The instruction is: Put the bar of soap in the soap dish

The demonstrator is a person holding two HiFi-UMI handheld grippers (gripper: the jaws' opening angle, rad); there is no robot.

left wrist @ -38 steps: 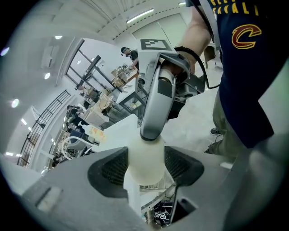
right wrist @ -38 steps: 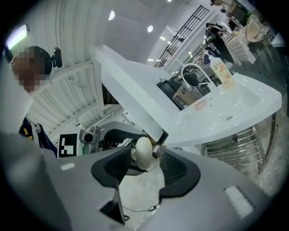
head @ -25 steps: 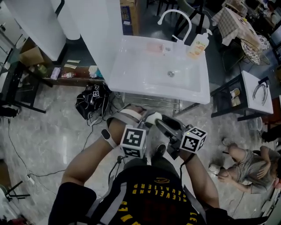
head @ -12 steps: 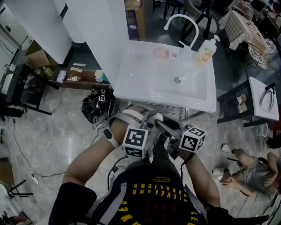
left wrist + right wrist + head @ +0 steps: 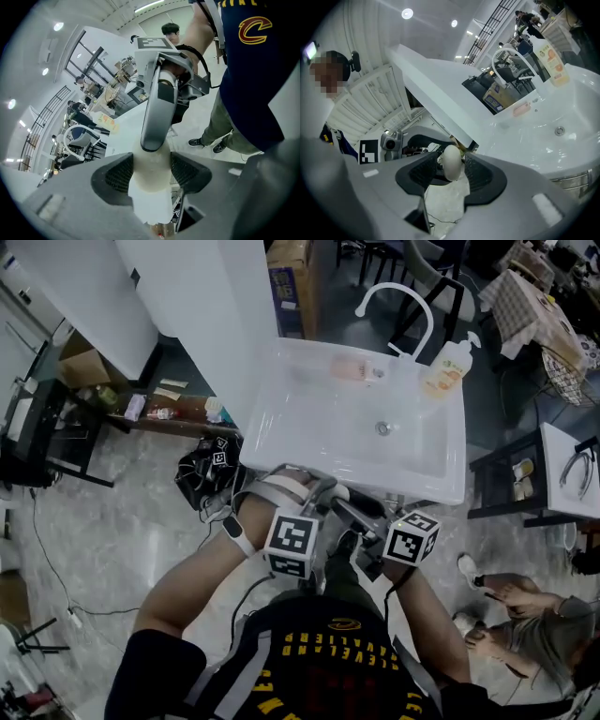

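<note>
On sink (image 5: 319,423) rim, soap dish (image 5: 354,368), bar of soap (image 5: 451,164) in jaws

head view: up over the shoulders, staring steeply down, white sink (image 5: 309,427) off at 12 o'clock. left gripper view: tight behind its own jaws, facing back at the torso (image 5: 253,70), sink squeezed in at 9 o'clock. right gripper view: just as tight, facing outward, sink at 3 o'clock. shared by all three: sink, faucet (image 5: 391,287), pump bottle (image 5: 447,367). shared up close by both gripper views: bar of soap (image 5: 150,178).
</note>
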